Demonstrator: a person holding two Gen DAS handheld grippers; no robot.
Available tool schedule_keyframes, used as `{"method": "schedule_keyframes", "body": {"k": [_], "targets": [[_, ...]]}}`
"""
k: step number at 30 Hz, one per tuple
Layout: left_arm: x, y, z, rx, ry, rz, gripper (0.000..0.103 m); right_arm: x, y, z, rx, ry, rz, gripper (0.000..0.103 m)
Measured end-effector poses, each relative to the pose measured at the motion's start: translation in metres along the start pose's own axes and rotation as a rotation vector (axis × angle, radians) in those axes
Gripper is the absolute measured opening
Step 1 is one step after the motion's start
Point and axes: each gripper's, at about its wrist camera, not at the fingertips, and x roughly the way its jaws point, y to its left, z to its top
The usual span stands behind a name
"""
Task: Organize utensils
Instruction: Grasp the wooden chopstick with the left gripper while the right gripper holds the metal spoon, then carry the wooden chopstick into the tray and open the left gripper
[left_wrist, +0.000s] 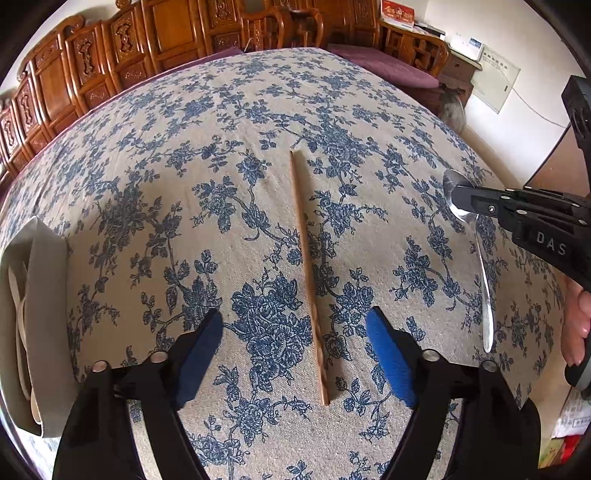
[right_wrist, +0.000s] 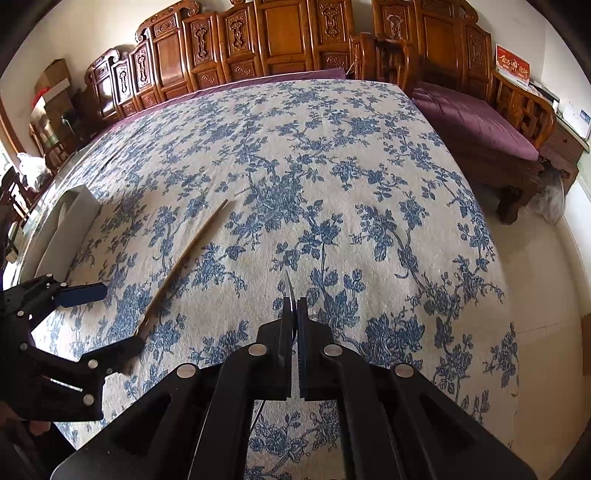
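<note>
While right gripper (right_wrist: 295, 314) clamps spoon (left_wrist: 484, 280), left gripper (left_wrist: 295, 354) spread, seemingly straddling chopstick (left_wrist: 308, 273).

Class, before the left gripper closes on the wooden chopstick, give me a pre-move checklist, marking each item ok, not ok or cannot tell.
1. Left gripper open: ok.
2. Chopstick lies between its fingers: ok, near end sits in the gap.
3. Fingers low enough to touch the chopstick: cannot tell.
4. Right gripper holds the spoon firmly: ok, shut on its bowl.
5. Right gripper clear of the left gripper's path: ok, off to the side.
6. Grey tray has room: cannot tell, only white utensils partly visible inside.
</note>
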Motion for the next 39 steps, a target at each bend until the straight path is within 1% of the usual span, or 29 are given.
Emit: {"method": "schedule_keyframes", "body": {"k": [5,7,9,11,12,14,15,18,25,39], "targets": [[0.009,-0.002,-0.004,0.013,0.027,0.008,0.057,0.000,-0.001,-0.005,0.010,0.004,0.004,0.003],[0.010,-0.003,-0.005,0.021,0.022,0.015,0.056,-0.001,-0.001,-0.006,0.011,0.003,0.005,0.003],[0.009,-0.004,-0.006,0.029,0.018,0.021,0.053,-0.001,0.000,-0.006,0.012,0.003,0.006,0.003],[0.008,-0.003,-0.007,0.034,0.011,0.017,0.037,-0.002,0.000,-0.006,0.011,0.003,0.005,0.003],[0.007,-0.003,-0.007,0.037,0.012,0.014,0.033,-0.004,0.001,-0.006,0.009,0.002,0.005,0.003],[0.005,-0.002,-0.008,0.037,0.015,0.008,0.010,-0.006,0.004,-0.006,0.006,-0.001,0.004,0.003],[0.004,0.001,-0.009,0.032,0.020,0.001,0.004,-0.008,0.005,-0.006,0.005,-0.003,0.003,0.003],[0.002,0.007,-0.013,0.012,0.028,-0.013,0.004,-0.013,0.011,-0.005,0.002,-0.009,0.004,0.003],[-0.026,0.027,-0.021,-0.014,-0.018,-0.007,0.004,-0.026,0.037,0.000,-0.026,-0.025,0.005,0.003],[-0.089,0.086,-0.037,-0.074,-0.102,0.014,0.004,-0.038,0.111,0.018,-0.100,-0.056,0.044,0.003]]}}
